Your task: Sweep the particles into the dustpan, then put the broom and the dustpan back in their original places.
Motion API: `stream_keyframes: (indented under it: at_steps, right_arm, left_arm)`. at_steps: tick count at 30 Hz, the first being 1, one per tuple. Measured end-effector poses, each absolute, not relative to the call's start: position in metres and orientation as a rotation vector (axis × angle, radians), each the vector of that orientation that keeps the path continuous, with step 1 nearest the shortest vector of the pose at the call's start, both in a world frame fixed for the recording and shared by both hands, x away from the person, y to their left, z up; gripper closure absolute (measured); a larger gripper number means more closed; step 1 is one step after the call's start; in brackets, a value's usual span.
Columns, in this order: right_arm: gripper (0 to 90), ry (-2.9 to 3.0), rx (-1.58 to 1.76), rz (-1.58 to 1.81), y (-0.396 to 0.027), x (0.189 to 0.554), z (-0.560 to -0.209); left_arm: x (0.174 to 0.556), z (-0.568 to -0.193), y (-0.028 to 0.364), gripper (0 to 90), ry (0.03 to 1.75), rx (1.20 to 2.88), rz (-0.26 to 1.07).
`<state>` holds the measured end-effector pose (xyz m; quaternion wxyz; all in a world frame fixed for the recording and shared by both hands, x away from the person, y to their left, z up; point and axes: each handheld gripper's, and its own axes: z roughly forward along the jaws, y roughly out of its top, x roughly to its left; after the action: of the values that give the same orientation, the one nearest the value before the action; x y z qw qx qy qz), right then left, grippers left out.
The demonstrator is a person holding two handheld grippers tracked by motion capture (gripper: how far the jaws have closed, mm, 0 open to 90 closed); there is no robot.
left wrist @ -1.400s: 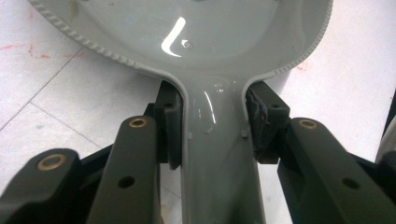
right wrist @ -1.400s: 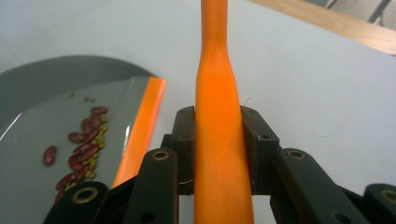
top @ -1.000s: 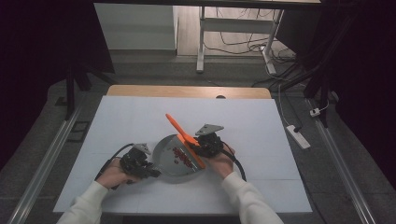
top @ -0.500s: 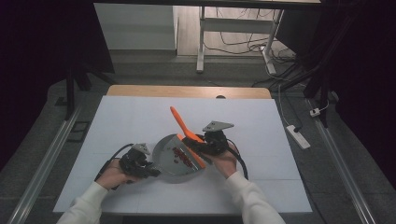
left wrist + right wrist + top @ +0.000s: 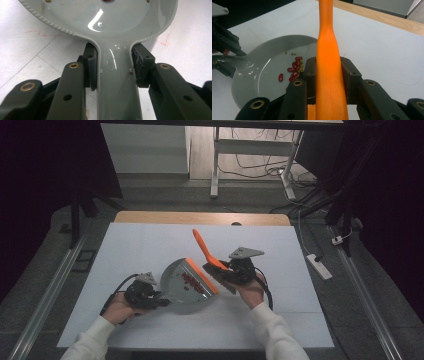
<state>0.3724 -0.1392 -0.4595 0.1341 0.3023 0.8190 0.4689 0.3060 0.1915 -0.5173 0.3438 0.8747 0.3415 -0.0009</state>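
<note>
The left hand-held gripper (image 5: 159, 301) clamps the grey dustpan (image 5: 187, 285) by its handle; at its 3 o'clock, the right hand-held gripper (image 5: 223, 270) grips the orange brush (image 5: 205, 247). Red beans (image 5: 190, 281) lie in the dustpan.

sleeves: white, long — both forearms covered to the wrist
left gripper (image 5: 159, 301): black jaws, brass-ringed pivots, grey three-cornered plate
right gripper (image 5: 218, 272): black body — grey plate on top
cables: black, looping behind each gripper

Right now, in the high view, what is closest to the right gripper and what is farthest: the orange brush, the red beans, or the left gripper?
1. Orange brush: held in the right gripper.
2. Red beans: in the grey dustpan, just left.
3. Left gripper: far left, on the dustpan's handle.
</note>
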Motion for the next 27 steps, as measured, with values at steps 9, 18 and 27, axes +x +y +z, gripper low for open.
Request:
stream_keyframes:
  at_steps: [9, 18, 27]
  right_arm:
    - [69.7, 2.355, 0.862, 1.347, -0.154, 0.368, -0.453]
    - [69.7, 2.344, 0.866, 1.342, -0.17, 0.366, -0.447]
    - [69.7, 2.352, 0.872, 1.326, -0.182, 0.362, -0.446]
  left_arm:
    - [0.301, -0.516, 0.198, 61.0, 0.937, 2.205, 0.006]
    - [0.297, -0.513, 0.202, 61.0, 0.986, 2.156, 0.035]
    - [0.294, -0.511, 0.204, 61.0, 1.027, 2.126, 0.053]
